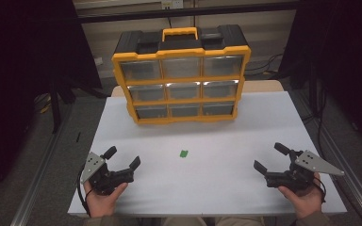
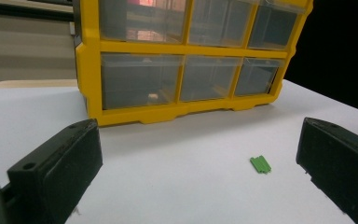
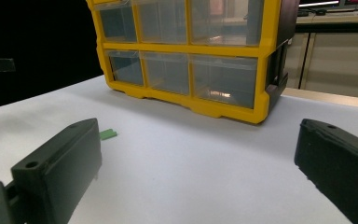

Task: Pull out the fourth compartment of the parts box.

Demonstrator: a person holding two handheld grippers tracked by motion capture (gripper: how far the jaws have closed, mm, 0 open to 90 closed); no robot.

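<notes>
A small green piece (image 1: 184,153) is lying flat on the white surface (image 1: 226,141), bright green, roughly rectangular, with ridges running along its top in the left gripper view (image 2: 260,164). The left gripper (image 1: 122,157) is holding its jaws spread wide with nothing between them; the piece is sitting ahead of them, nearer the right-hand jaw in that view. The right gripper (image 1: 269,157) is also keeping its jaws spread and empty, the piece (image 3: 107,134) lying just beyond its left-hand jaw. A yellow drawer organizer (image 1: 181,75) is standing farther off.
</notes>
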